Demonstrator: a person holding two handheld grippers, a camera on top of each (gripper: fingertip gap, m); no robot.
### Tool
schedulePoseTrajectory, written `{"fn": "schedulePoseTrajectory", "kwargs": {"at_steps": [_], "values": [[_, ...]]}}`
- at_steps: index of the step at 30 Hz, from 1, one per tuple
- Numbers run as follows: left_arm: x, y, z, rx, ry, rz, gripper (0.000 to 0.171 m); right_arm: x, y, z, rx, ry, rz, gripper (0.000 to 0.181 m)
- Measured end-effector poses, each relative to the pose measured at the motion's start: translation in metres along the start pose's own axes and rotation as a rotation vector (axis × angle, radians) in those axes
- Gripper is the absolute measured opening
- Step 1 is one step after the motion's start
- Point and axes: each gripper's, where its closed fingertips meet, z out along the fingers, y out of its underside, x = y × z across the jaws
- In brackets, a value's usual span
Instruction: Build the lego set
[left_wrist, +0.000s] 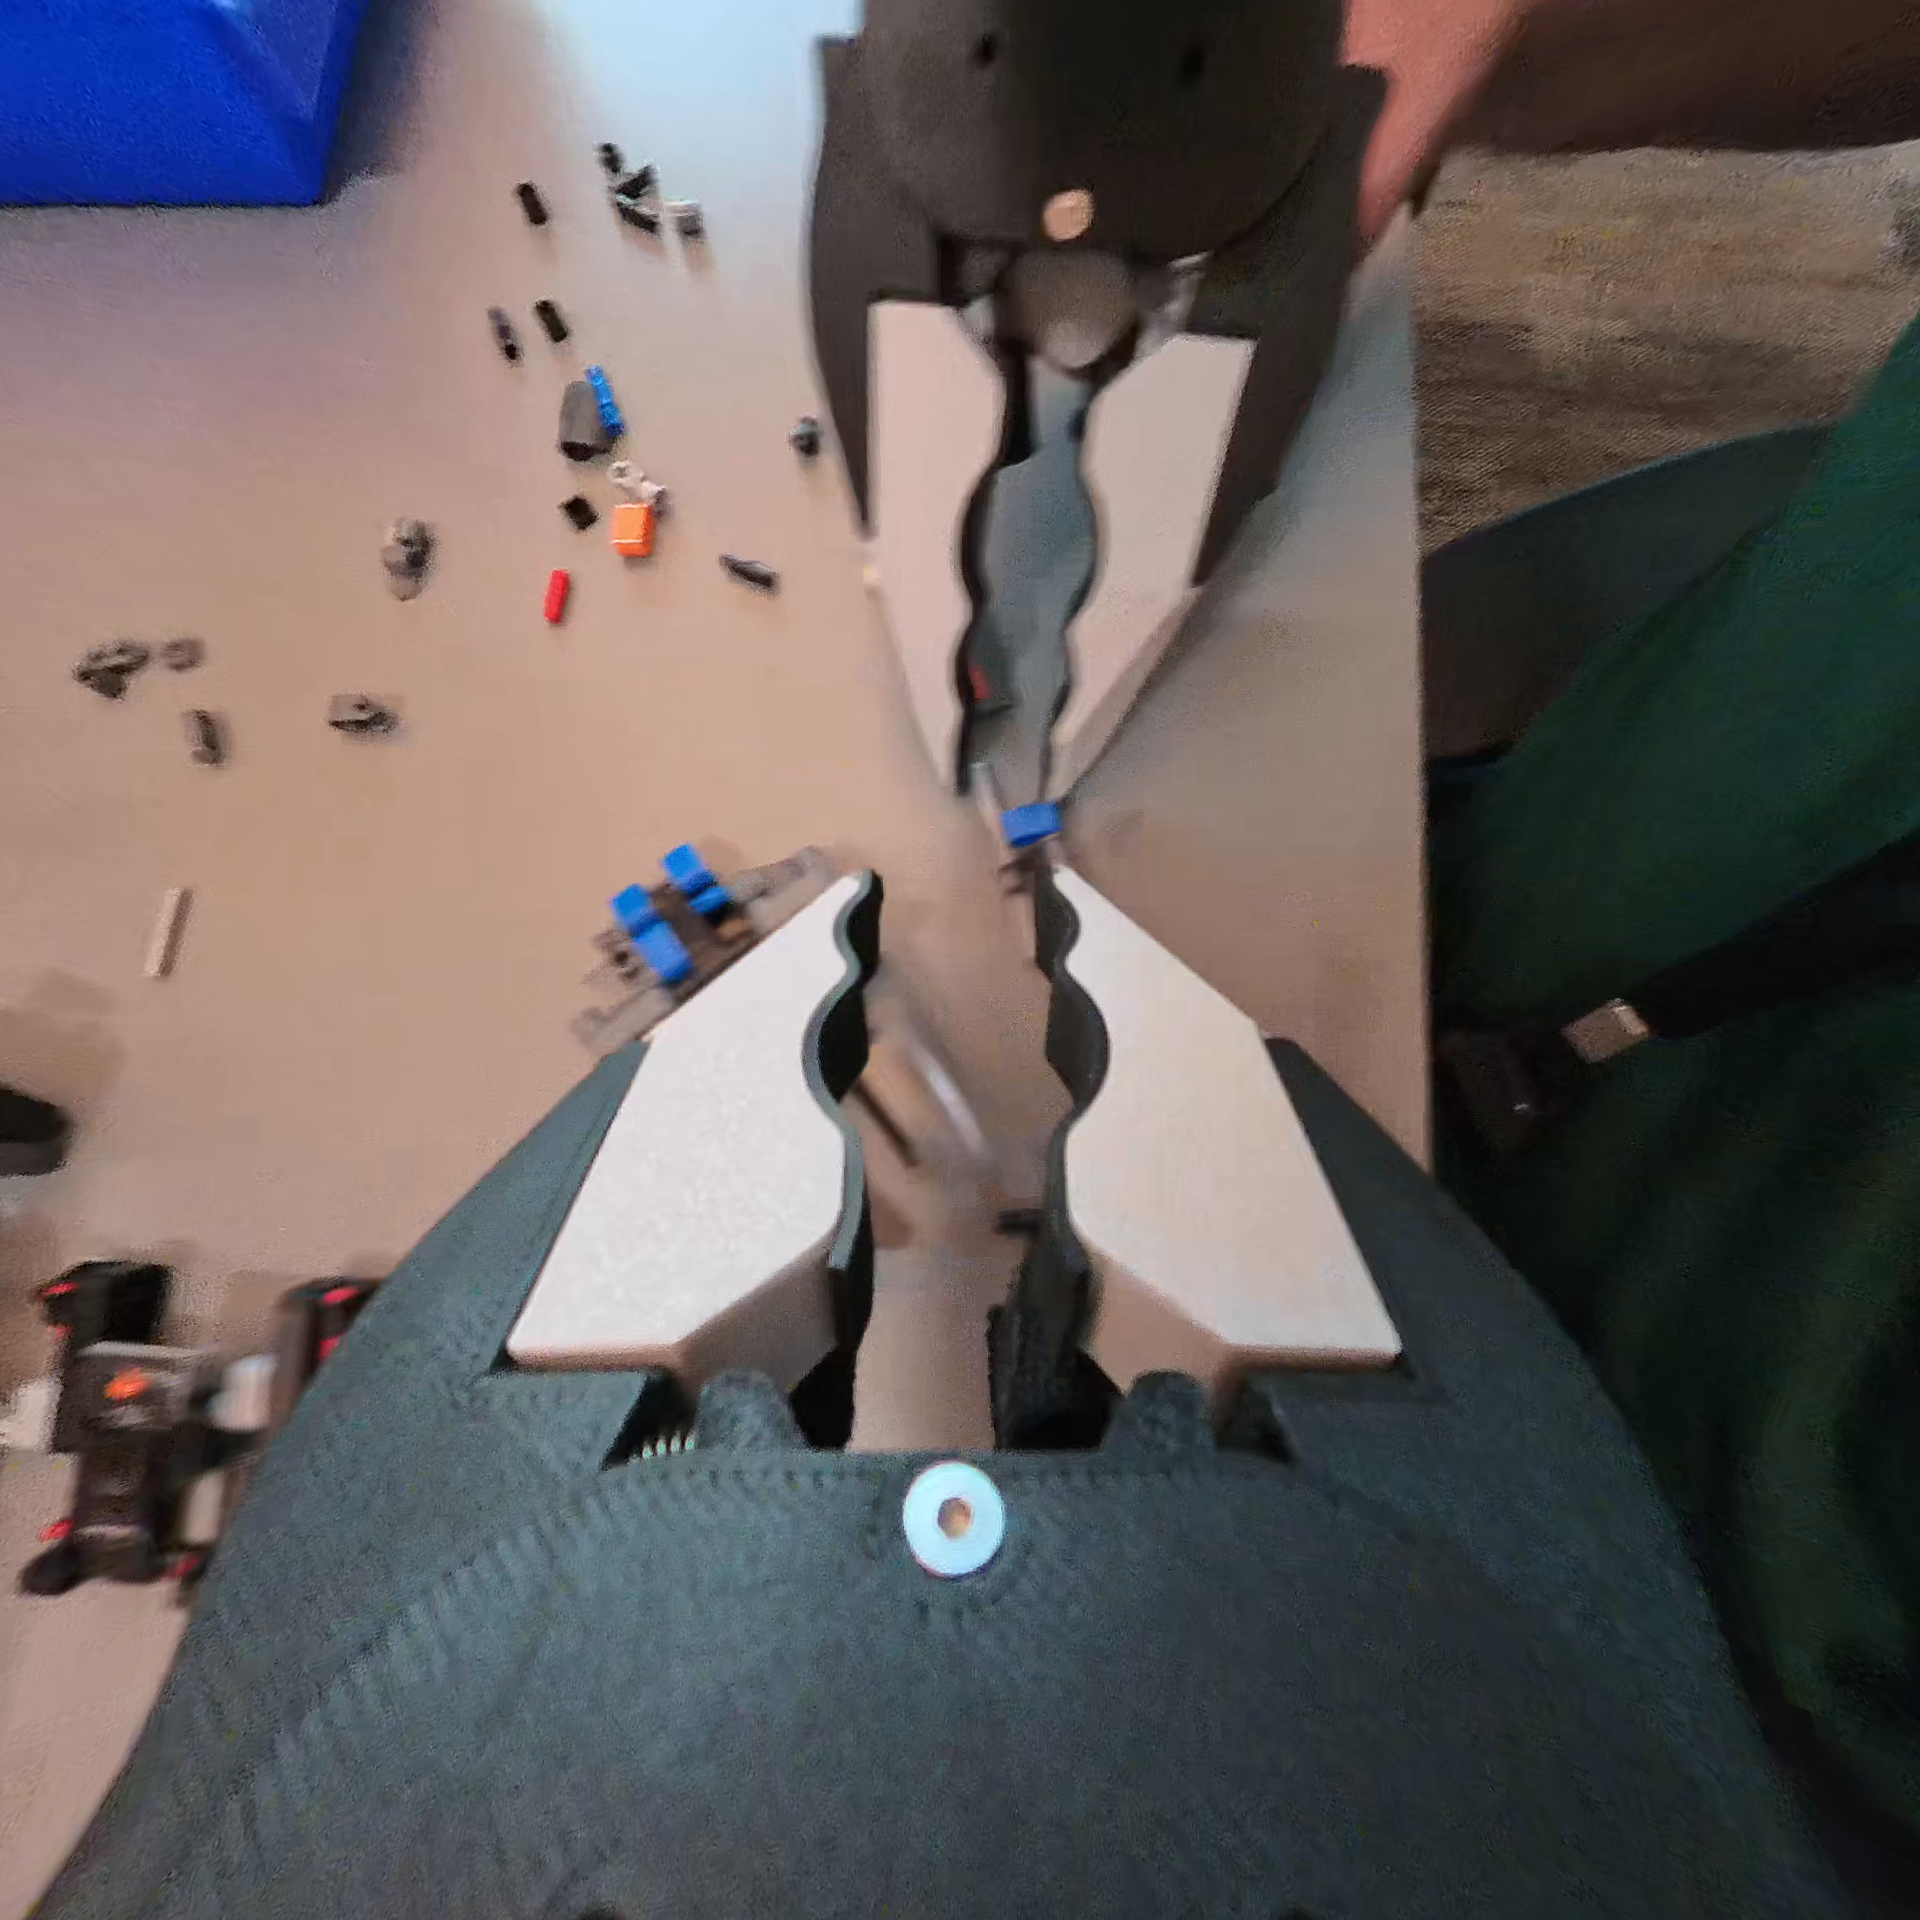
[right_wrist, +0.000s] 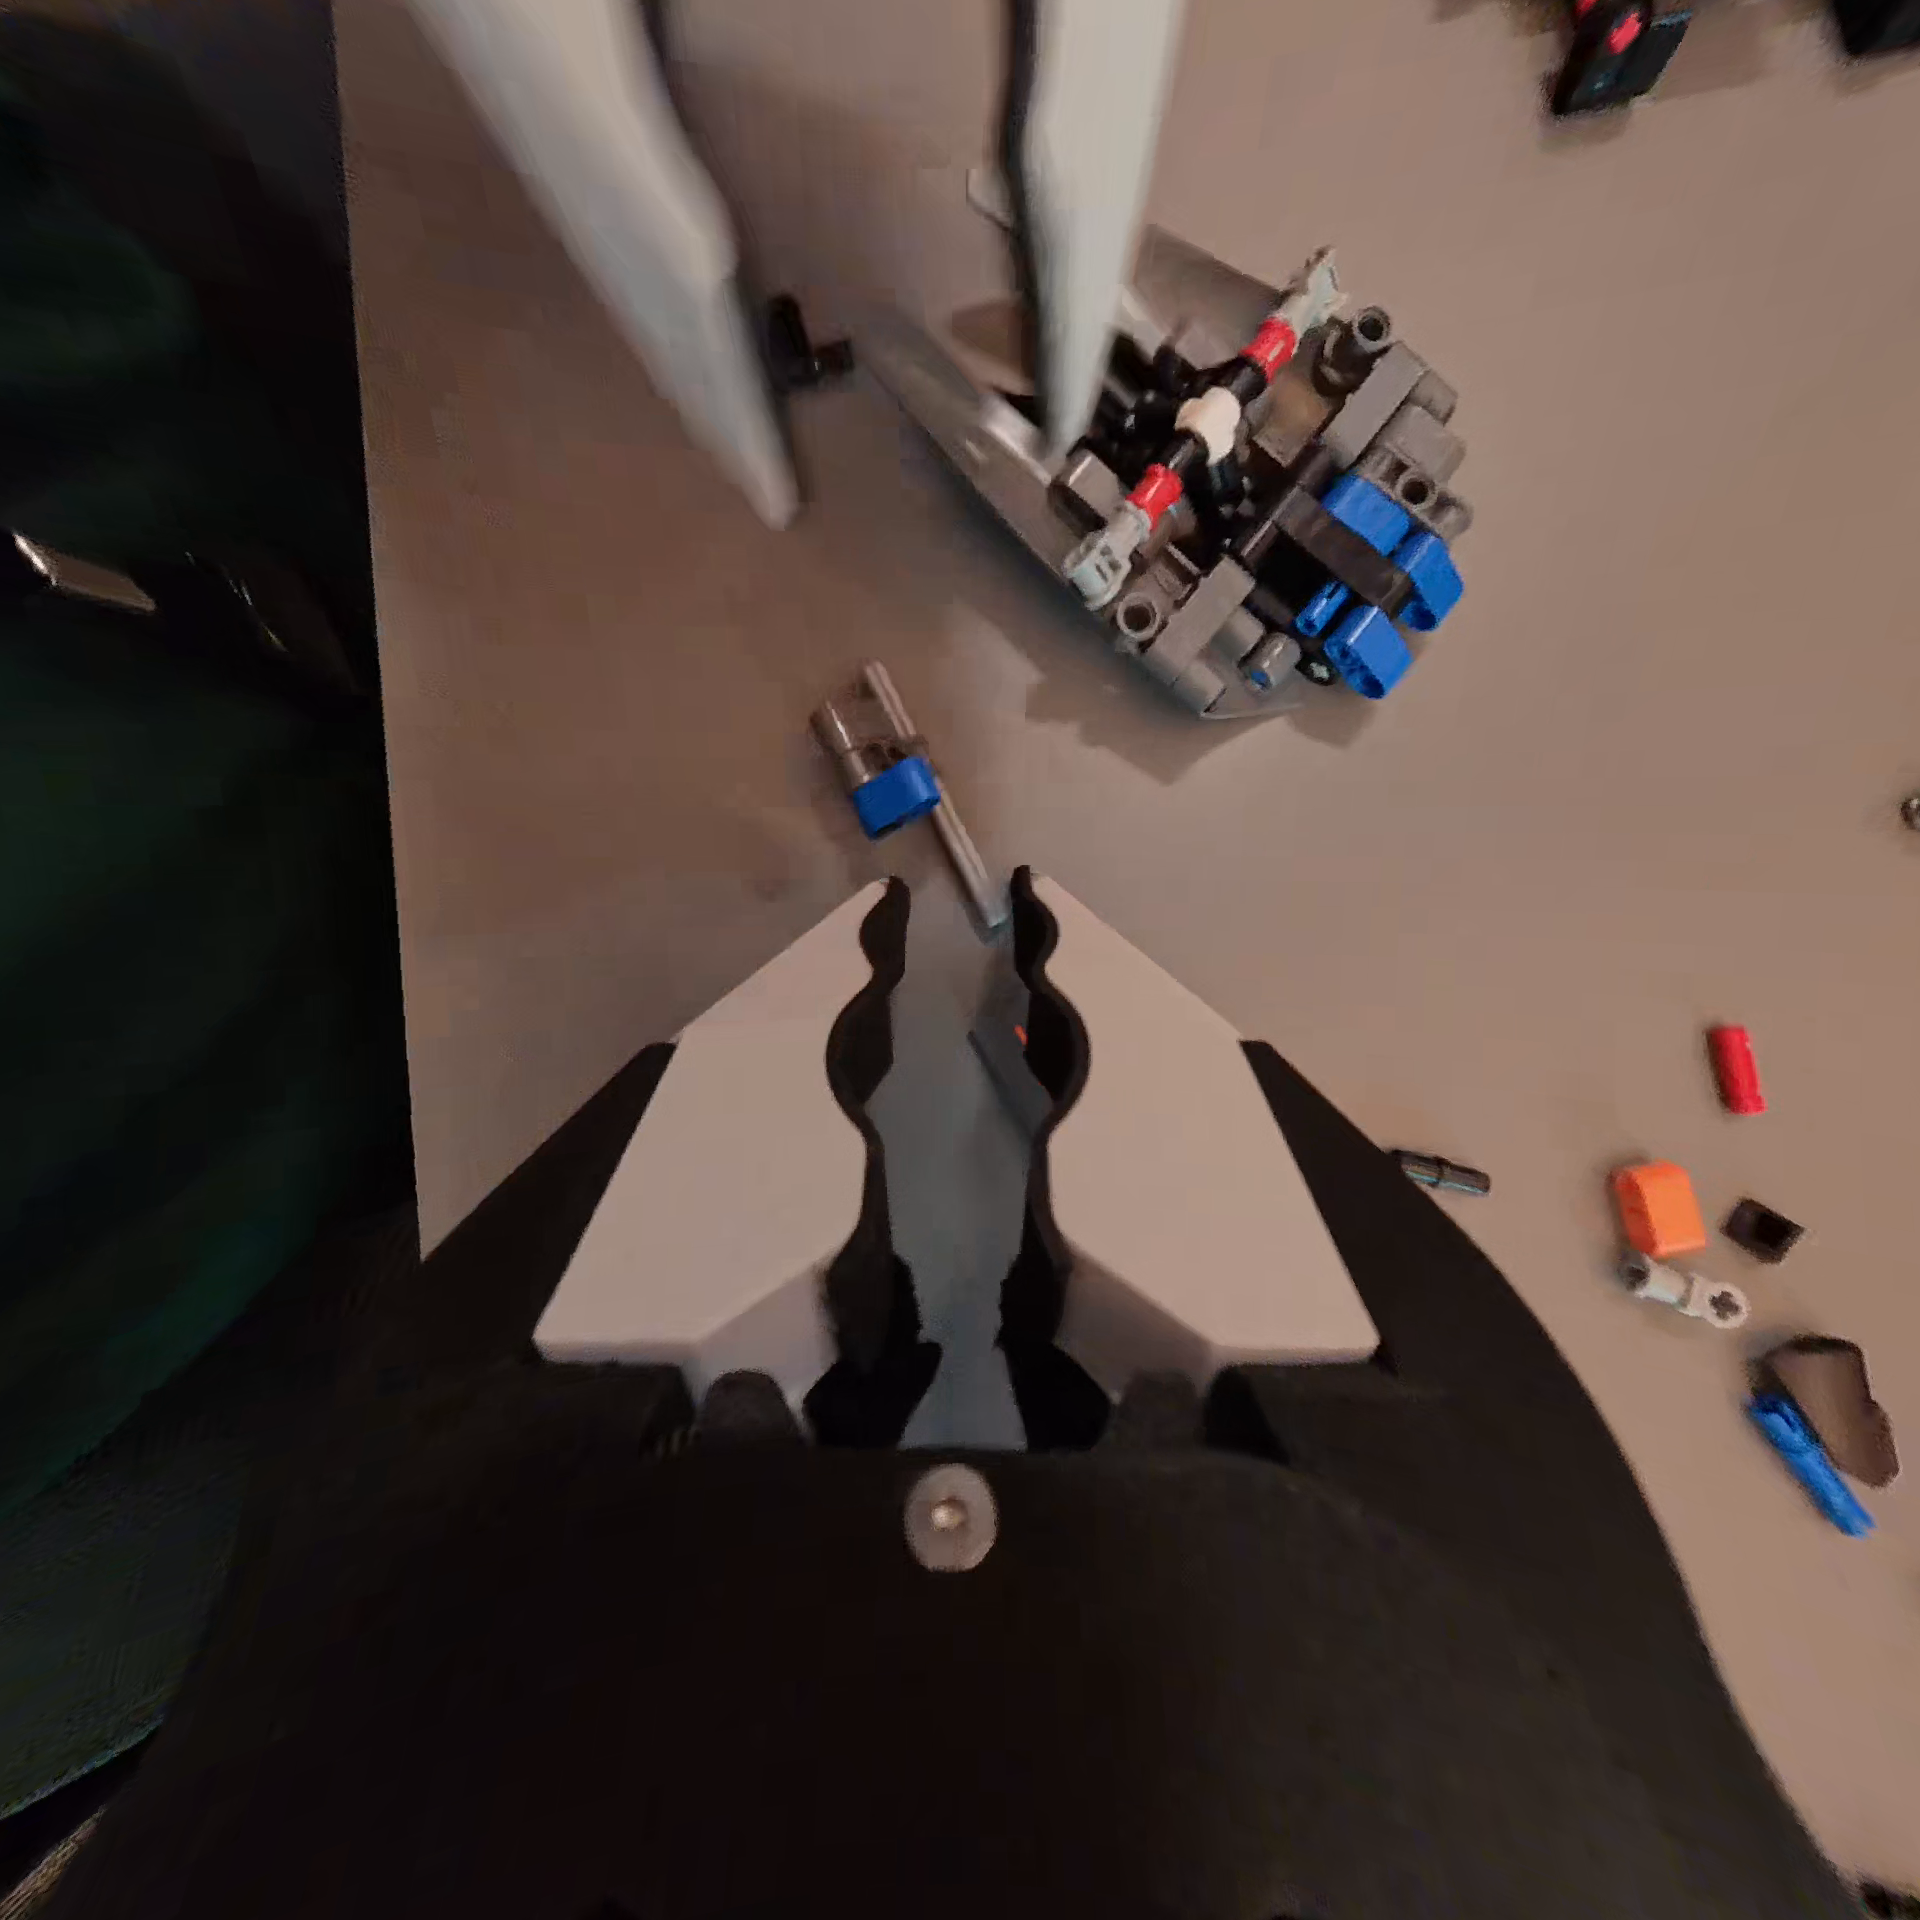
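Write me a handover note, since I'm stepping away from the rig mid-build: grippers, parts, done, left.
Left gripper: open, empty, one finger by the partial assembly.
Right gripper: open, tips around the end of the grey axle with blue connector, which lies on the table; slim dark piece against one finger.
Done: assembly partly built.
Left: fit the axle and loose pieces, such as the orange piece.

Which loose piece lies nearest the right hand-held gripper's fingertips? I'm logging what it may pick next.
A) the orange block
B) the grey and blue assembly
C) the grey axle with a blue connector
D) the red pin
C: in the right wrist view the grey axle with a blue connector ends just ahead of the right hand-held gripper, while the orange block, red pin and assembly lie farther off.
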Motion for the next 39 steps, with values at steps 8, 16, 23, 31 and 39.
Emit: {"fn": "schedulePoseTrajectory", "kwargs": {"at_steps": [8, 16, 23, 31, 39], "values": [[0.032, 0.025, 0.039, -0.127, -0.161, 0.06, 0.036, -0.006, -0.001, 0.002, -0.002, 0.014, -0.013, 0.002], [0.03, 0.022, 0.056, -0.181, -0.2, 0.206, 0.011, -0.01, -0.001, 0.002, 0.019, -0.009, 0.048, 0.002], [0.025, 0.005, 0.044, -0.013, -0.219, 0.163, 0.006, -0.003, -0.016, -0.018, 0.175, -0.047, 0.141, 0.018], [0.025, -0.046, -0.006, 0.496, 0.017, -0.14, 0.005, -0.013, -0.06, -0.068, 0.533, -0.196, 0.15, 0.025], [0.031, -0.049, -0.018, 0.523, 0.031, -0.057, 0.005, -0.019, -0.081, -0.073, 0.58, -0.173, 0.088, 0.002]]}}
